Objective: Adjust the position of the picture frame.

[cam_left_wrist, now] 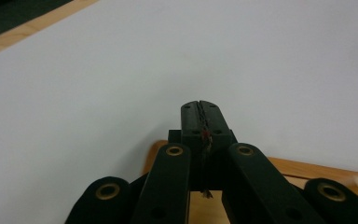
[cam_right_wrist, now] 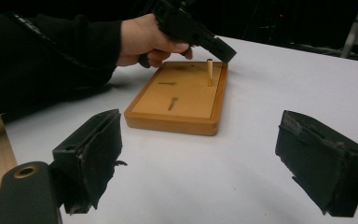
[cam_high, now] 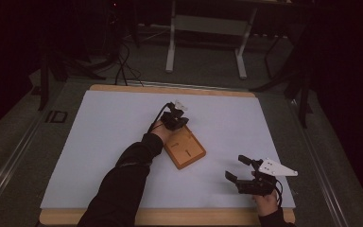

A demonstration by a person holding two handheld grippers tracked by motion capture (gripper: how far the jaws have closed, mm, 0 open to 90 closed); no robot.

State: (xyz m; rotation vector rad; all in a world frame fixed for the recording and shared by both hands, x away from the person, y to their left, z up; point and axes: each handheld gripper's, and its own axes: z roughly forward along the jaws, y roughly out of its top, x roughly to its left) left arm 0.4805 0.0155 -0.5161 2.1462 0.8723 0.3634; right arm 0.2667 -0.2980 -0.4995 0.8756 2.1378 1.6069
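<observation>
The left tool (cam_high: 174,118), jaws pressed together, hovers over the far end of the wooden tray (cam_high: 191,153), just above its upright peg (cam_right_wrist: 209,71); the right tool (cam_high: 245,176) waits spread, near-right on the counter (cam_high: 99,142).

I see a white sheet (cam_high: 123,142) covering the bench (cam_high: 170,217), and the bench edge is light brown wood. On it sits an orange-brown wooden tray (cam_high: 189,151) with a paler, plain middle and two small dark marks. A pale wooden peg (cam_right_wrist: 209,72) stands in it. My left tool (cam_high: 174,118) is black with gold rings on its arms. My right tool (cam_high: 238,172) is black too, with a white plate on top. The sleeve (cam_high: 123,184) is black. The floor (cam_high: 208,66) is dark grey.
</observation>
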